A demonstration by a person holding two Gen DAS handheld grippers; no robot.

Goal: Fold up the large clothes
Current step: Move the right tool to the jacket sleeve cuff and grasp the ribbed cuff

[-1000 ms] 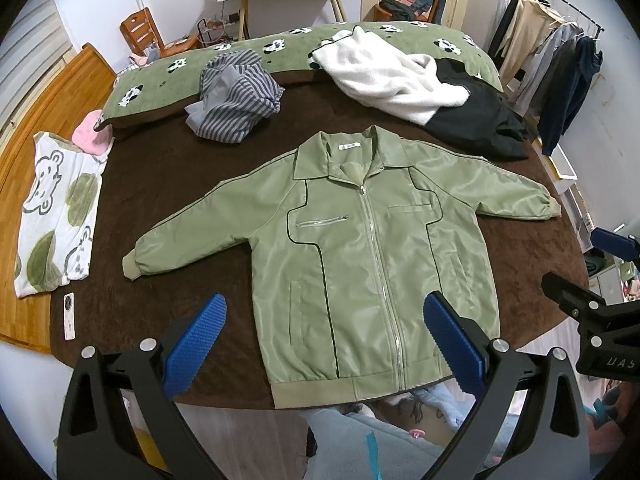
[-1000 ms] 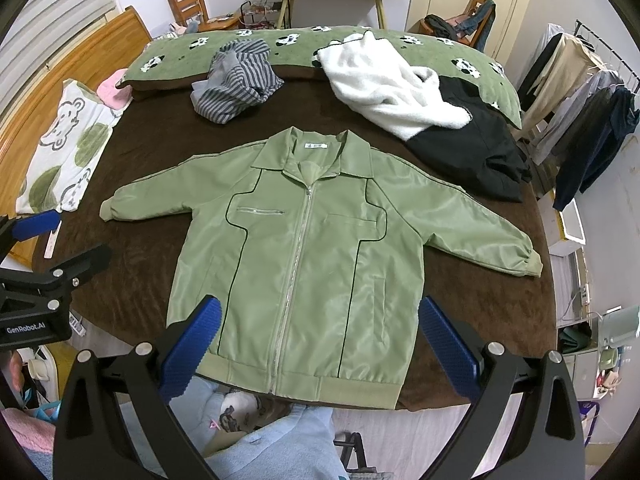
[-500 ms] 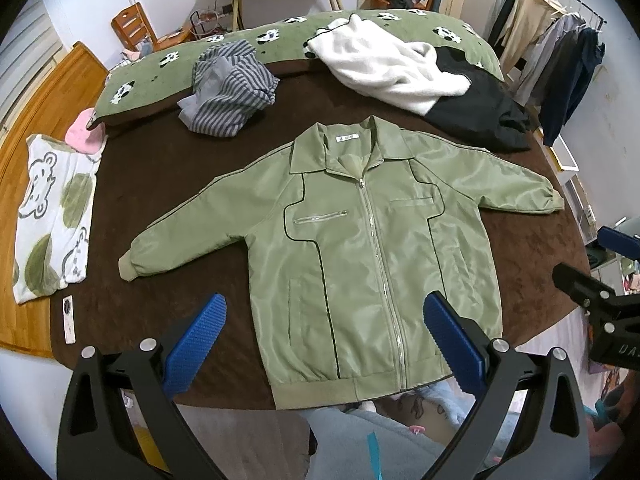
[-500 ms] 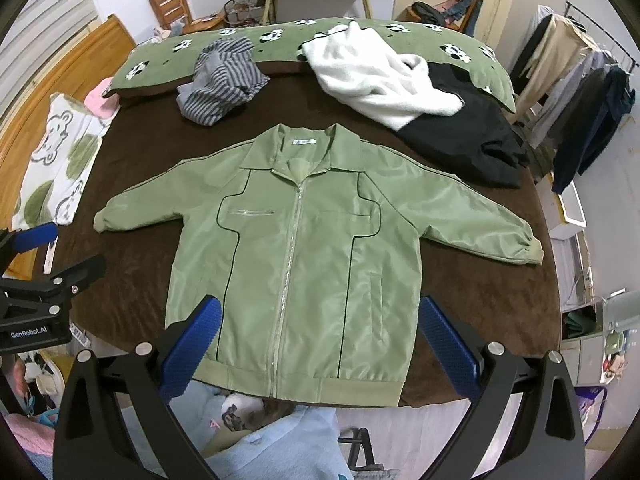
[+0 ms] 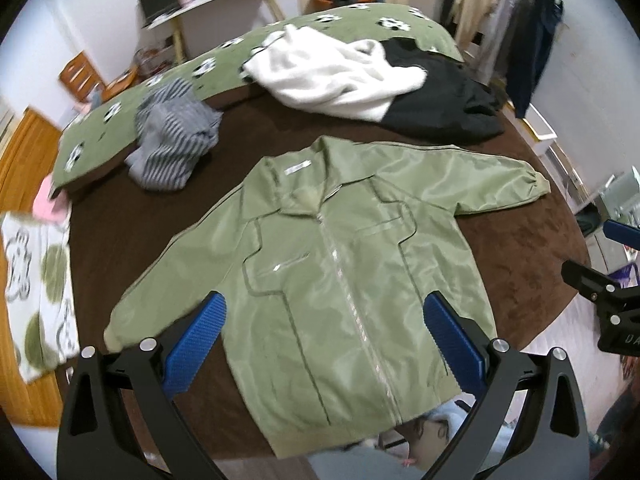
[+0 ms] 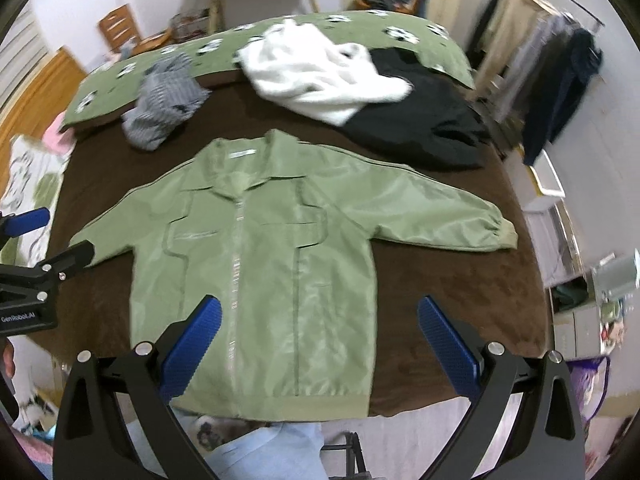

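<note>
My left gripper hangs above the shiny olive-green zip-front jacket, its blue-padded fingers spread wide with nothing between them. My right gripper is spread just as wide and empty, over the jacket's lower half. The jacket lies flat, front up, zipped, both sleeves stretched out to the sides, on the dark brown fuzzy bedspread, its hem at the near edge. Beyond its collar lie a crumpled grey striped garment, a white fleece garment and a black garment
</note>
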